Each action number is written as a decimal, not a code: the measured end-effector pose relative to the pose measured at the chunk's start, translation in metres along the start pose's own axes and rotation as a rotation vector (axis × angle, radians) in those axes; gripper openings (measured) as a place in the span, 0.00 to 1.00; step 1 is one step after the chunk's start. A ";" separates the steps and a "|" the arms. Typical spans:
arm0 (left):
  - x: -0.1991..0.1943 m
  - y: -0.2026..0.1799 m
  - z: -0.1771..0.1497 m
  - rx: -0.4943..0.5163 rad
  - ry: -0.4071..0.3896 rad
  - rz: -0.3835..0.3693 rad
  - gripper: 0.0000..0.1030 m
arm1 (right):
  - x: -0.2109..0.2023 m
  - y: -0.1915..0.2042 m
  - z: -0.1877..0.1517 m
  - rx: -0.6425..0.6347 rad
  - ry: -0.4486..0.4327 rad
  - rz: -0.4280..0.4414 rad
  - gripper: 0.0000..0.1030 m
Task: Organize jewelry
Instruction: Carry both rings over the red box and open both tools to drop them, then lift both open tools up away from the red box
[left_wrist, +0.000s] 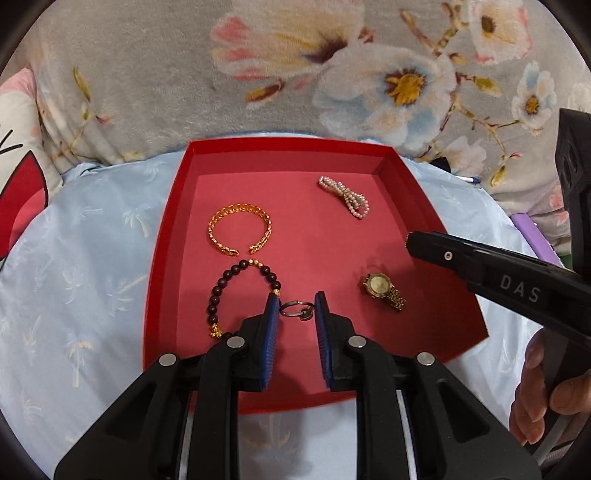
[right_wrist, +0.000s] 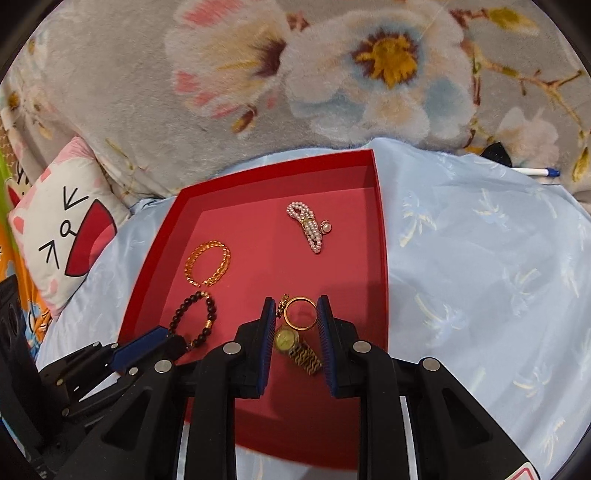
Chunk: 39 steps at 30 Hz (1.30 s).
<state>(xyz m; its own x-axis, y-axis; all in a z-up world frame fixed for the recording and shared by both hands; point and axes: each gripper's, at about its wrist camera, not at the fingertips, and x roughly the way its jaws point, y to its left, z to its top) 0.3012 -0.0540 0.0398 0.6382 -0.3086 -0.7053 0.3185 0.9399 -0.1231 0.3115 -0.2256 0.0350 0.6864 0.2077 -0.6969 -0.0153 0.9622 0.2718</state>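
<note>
A red tray (left_wrist: 173, 236) (right_wrist: 380, 236) holds a gold bangle (left_wrist: 238, 233) (right_wrist: 208, 263), a dark bead bracelet (left_wrist: 236, 295) (right_wrist: 195, 319), a pearl bracelet (left_wrist: 345, 196) (right_wrist: 308, 223) and a gold watch (left_wrist: 384, 291) (right_wrist: 295, 345). My left gripper (left_wrist: 296, 308) is shut on a dark metal ring (left_wrist: 295, 308), held between its blue pads above the tray floor. My right gripper (right_wrist: 296, 314) is shut on a gold ring (right_wrist: 301, 314) above the watch. The right gripper shows in the left wrist view (left_wrist: 480, 266).
The tray lies on light blue cloth (left_wrist: 81, 280) (right_wrist: 480, 258) over a bed. A grey floral blanket (left_wrist: 221, 74) (right_wrist: 332, 74) rises behind. A cartoon pillow (right_wrist: 62, 225) lies at left, a pen (right_wrist: 535, 171) at back right.
</note>
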 end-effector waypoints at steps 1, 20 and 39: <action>0.004 0.000 0.000 0.001 0.005 0.000 0.18 | 0.007 -0.001 0.002 0.005 0.012 -0.009 0.21; -0.011 0.008 0.003 -0.020 -0.038 0.027 0.22 | -0.015 -0.009 -0.004 0.032 -0.027 0.015 0.23; -0.093 0.004 -0.081 0.034 -0.076 0.060 0.37 | -0.098 -0.019 -0.142 -0.025 0.020 -0.016 0.23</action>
<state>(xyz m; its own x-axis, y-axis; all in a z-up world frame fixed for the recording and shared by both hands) 0.1865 -0.0100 0.0482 0.7081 -0.2633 -0.6552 0.3010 0.9519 -0.0572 0.1413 -0.2395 0.0037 0.6721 0.1956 -0.7142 -0.0225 0.9694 0.2443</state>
